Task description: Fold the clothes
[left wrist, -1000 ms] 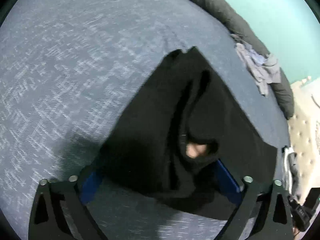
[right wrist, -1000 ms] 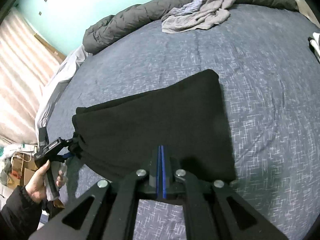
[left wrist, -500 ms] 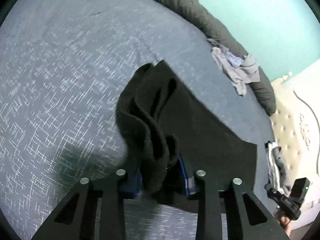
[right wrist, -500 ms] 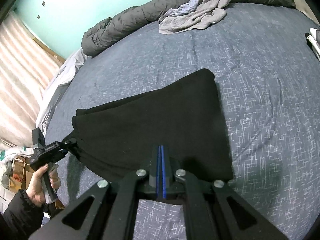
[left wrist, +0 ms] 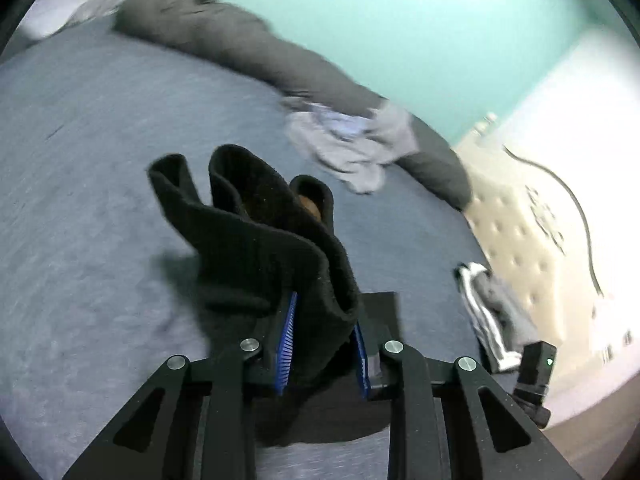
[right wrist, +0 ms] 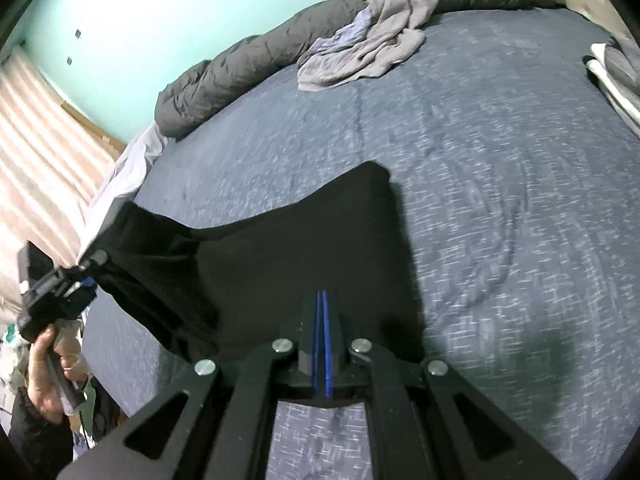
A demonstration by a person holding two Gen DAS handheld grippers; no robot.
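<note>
A black garment (right wrist: 304, 248) lies partly spread on the blue-grey bedspread (right wrist: 500, 184). My left gripper (left wrist: 322, 344) is shut on a bunched thick fold of the black garment (left wrist: 264, 240), which stands up in loops between the blue pads. In the right wrist view the left gripper (right wrist: 86, 276) holds that end lifted off the bed at the left. My right gripper (right wrist: 322, 344) is shut on the near edge of the garment, its blue pads pressed together.
A rolled dark grey duvet (right wrist: 248, 64) lies along the far side by the teal wall. A crumpled pale grey garment (right wrist: 372, 44) lies against it. Folded grey-and-white clothes (left wrist: 492, 312) sit by the cream headboard (left wrist: 532, 240). A hand (right wrist: 44, 372) grips the left handle.
The left gripper has lifted its end of the black garment off the bed and tilted upward, so the wall and headboard now show. The right gripper has stayed shut on the near edge.
</note>
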